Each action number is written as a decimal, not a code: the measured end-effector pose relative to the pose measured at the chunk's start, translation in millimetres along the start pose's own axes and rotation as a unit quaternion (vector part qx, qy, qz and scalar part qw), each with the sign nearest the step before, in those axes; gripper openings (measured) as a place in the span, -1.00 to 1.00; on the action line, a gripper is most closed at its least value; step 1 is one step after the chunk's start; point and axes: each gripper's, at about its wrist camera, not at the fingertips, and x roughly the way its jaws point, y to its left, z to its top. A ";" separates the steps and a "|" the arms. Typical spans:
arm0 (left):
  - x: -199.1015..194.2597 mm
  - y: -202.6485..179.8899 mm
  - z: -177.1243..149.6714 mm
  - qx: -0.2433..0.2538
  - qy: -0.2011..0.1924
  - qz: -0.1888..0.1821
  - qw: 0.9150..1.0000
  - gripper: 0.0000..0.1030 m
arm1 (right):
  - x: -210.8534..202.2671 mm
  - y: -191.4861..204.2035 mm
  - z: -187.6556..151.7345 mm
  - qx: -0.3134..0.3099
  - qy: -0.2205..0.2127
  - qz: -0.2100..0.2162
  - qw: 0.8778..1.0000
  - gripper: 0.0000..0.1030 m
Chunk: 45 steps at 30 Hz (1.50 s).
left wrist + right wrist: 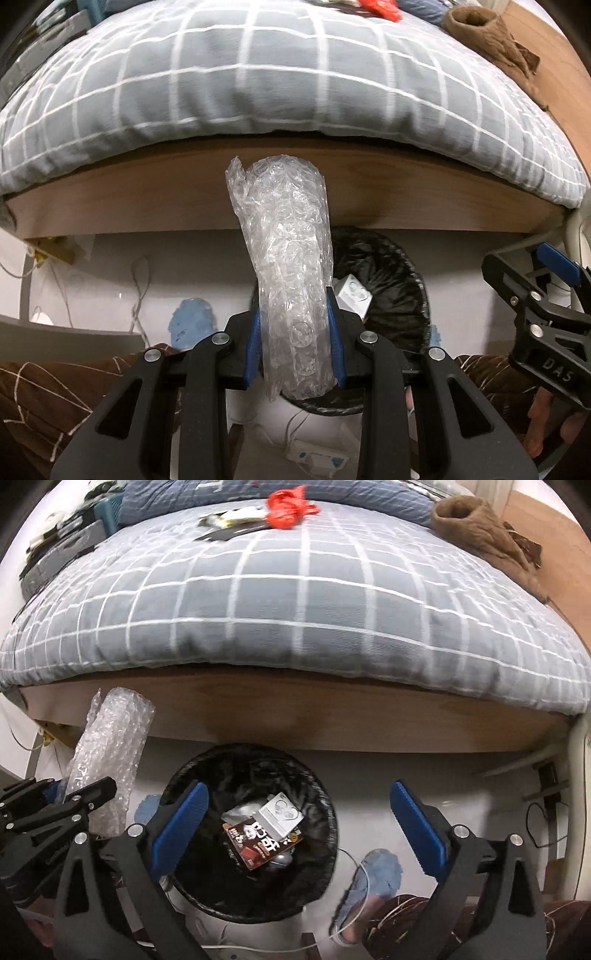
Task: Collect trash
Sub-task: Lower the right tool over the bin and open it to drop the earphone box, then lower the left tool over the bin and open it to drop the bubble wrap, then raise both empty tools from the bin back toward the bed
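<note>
1. The left gripper [297, 339] is clenched on a roll of bubble wrap [286, 266]; both blue pads press its sides and the roll stands up out of the jaws, leaning slightly.
2. From the right wrist view the same roll [110, 753] shows at the left, just beside the bin's left rim.
3. The right gripper [295, 825] is released, its blue fingers [181, 819] spread wide with nothing between them, hanging over the bin [325, 812].
4. The bin is lined with a black bag and stands on the pale floor [369, 775], close to the foot edge of the bed [295, 716].
5. Inside the bin lie a white box [280, 816] and a brown packet [258, 843], touching each other.
6. On the checked quilt [295, 602], near the far edge, lies a red bag [288, 506]; a brown cloth [476, 528] sits at the far right corner.
7. A blue slipper [376, 878] lies on the floor just right of the bin.
</note>
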 end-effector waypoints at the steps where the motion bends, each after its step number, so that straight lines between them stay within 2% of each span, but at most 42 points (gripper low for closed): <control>1: -0.6 -7.1 0.8 0.005 -0.002 -0.003 1.000 -0.43 | -2.0 -5.4 -1.2 0.002 -0.001 -0.002 1.000 0.84; 5: -1.5 -26.0 0.2 0.019 -0.003 -0.009 1.000 -0.43 | -11.6 -35.9 -4.6 0.019 -0.007 -0.015 1.000 0.84; 18: 7.7 -82.7 -0.2 0.062 0.004 -0.027 0.998 -0.43 | -10.9 -85.8 -23.6 0.066 0.011 -0.034 0.997 0.84; 23: 12.4 -87.3 -3.3 0.068 0.004 -0.027 0.997 -0.32 | -8.7 -92.1 -24.4 0.073 0.016 -0.040 0.996 0.84; 26: 13.9 -85.8 -4.9 0.068 0.000 -0.019 0.997 -0.10 | -10.0 -90.5 -22.6 0.073 0.013 -0.041 0.996 0.84; 28: 11.5 -83.5 -3.5 0.068 -0.005 -0.015 0.998 0.17 | -10.7 -88.9 -21.2 0.072 0.011 -0.042 0.996 0.84; 31: 6.8 -74.8 -0.6 0.063 -0.018 -0.010 0.998 0.45 | -12.9 -87.0 -17.1 0.069 0.006 -0.042 0.997 0.84; 37: -11.8 -64.7 9.2 0.056 -0.053 0.015 0.997 0.86 | -24.5 -86.5 -7.2 0.069 -0.017 -0.045 0.996 0.84; 45: -48.6 -44.1 34.8 0.035 -0.104 0.036 0.993 0.89 | -53.4 -79.5 18.1 0.063 -0.069 -0.039 0.995 0.84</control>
